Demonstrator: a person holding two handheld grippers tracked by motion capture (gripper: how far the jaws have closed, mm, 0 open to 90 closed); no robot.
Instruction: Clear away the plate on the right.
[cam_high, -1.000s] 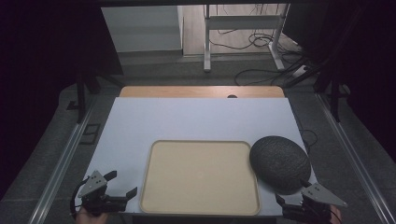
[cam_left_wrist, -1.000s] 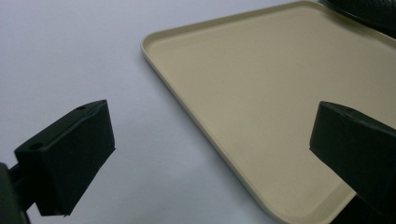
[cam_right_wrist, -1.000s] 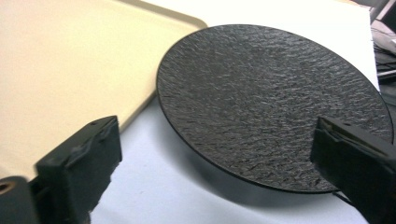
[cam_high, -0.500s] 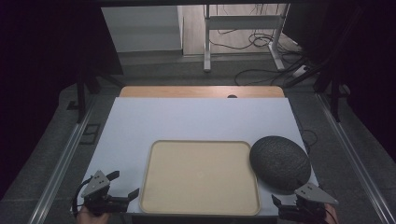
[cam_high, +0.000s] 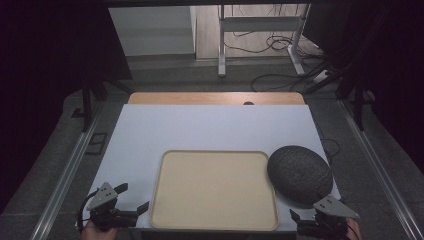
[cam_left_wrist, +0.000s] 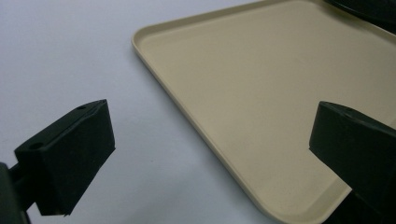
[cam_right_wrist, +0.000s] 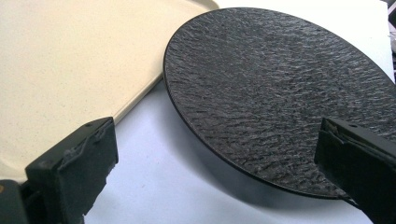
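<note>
At near-left tabletop (cam_high: 210, 125) corner: left tool (cam_high: 131, 198) jaws spread wide, empty, just beside tray (cam_high: 215, 190) left rim. Risk: jaw clips rim, tray skids.

Tray centre, bare. Plate (cam_high: 300, 174) just right of it, near edge overhanging tray rim, seemingly tilted.

Near-right: right tool (cam_high: 303, 220) jaws agape, empty, straddling plate's near edge. Risk: thin slick rim slips from jaws; careless nudge pushes plate off tabletop's right edge.

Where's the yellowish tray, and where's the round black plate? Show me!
Tray (cam_high: 215, 187), high view, on the middle of its bare flat bottom.
Black plate (cam_right_wrist: 275, 88), right gripper view, on the middle of its rough top face.
</note>
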